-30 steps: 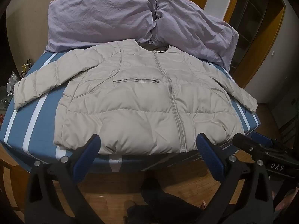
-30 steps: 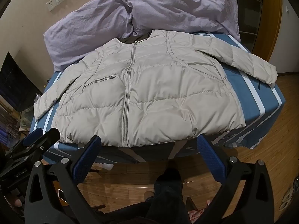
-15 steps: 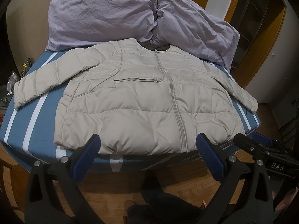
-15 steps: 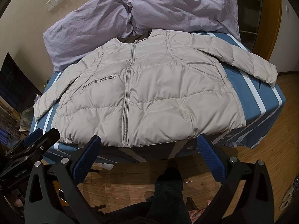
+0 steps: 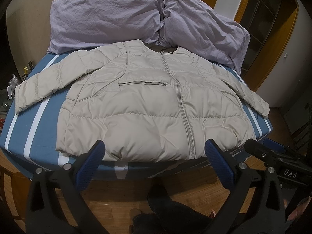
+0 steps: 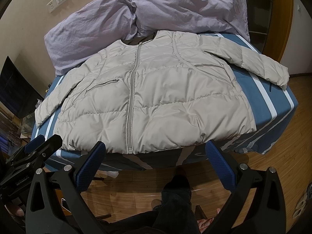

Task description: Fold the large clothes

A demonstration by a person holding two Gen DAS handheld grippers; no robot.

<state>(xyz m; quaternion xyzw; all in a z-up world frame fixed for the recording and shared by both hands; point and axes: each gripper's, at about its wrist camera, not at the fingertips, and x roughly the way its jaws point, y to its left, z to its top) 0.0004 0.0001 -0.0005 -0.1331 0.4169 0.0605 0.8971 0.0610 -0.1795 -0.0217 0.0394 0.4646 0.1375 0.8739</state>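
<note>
A beige puffer jacket [image 5: 152, 105] lies flat and zipped, front up, on a blue bed with white stripes [image 5: 35, 128], both sleeves spread out to the sides. It also shows in the right wrist view [image 6: 156, 101]. My left gripper [image 5: 155, 154] is open and empty, held above the floor just short of the jacket's hem. My right gripper [image 6: 156, 152] is open and empty, also just short of the hem. Each gripper shows at the edge of the other's view.
Two lilac pillows [image 5: 109, 17] lie at the head of the bed behind the collar. Wooden floor [image 6: 273, 159] surrounds the bed. A dark screen [image 6: 15, 91] stands to the left. A wooden door frame [image 5: 273, 44] is at the right. The person's legs [image 6: 175, 198] are below.
Both views have shifted very slightly; the jacket and bed lie unchanged and both grippers stay open.
</note>
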